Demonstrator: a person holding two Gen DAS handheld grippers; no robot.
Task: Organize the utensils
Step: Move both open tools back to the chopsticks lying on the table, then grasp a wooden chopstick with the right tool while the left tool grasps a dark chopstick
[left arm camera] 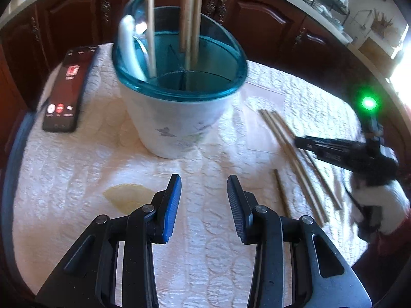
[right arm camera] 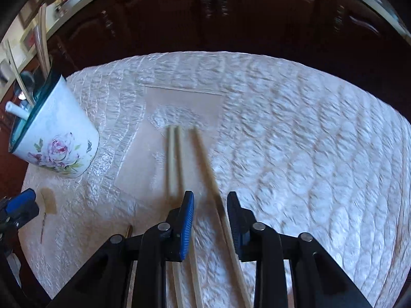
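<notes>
Two claws over one table, both mine. White quilted cloth [right arm camera: 295, 133] covers the whole tabletop, dark wood cabinets [left arm camera: 257, 20] behind it. On the cloth stands the utensil holder [left arm camera: 179, 118], a white floral cup with a teal rim and inner dividers; three wooden sticks [left arm camera: 191, 18] and a white handle [left arm camera: 128, 48] stand in it. Black phone [left arm camera: 64, 89], screen lit, lies just beside the holder on its left in the left wrist view. Loose chopsticks [right arm camera: 174, 159] lie flat on the cloth to the right of the holder, well apart from it, several side by side.

My left gripper [left arm camera: 204, 208]: spread wide, nothing between the pads, hovering over bare cloth in front of the holder. My right gripper [right arm camera: 210, 220]: tilted down over the loose chopsticks, narrow gap, one chopstick [right arm camera: 205, 159] running up between the pads; blur there, and I see no pad pressing on it. A small yellowish stain [left arm camera: 128, 197] marks the cloth near the left claw.
</notes>
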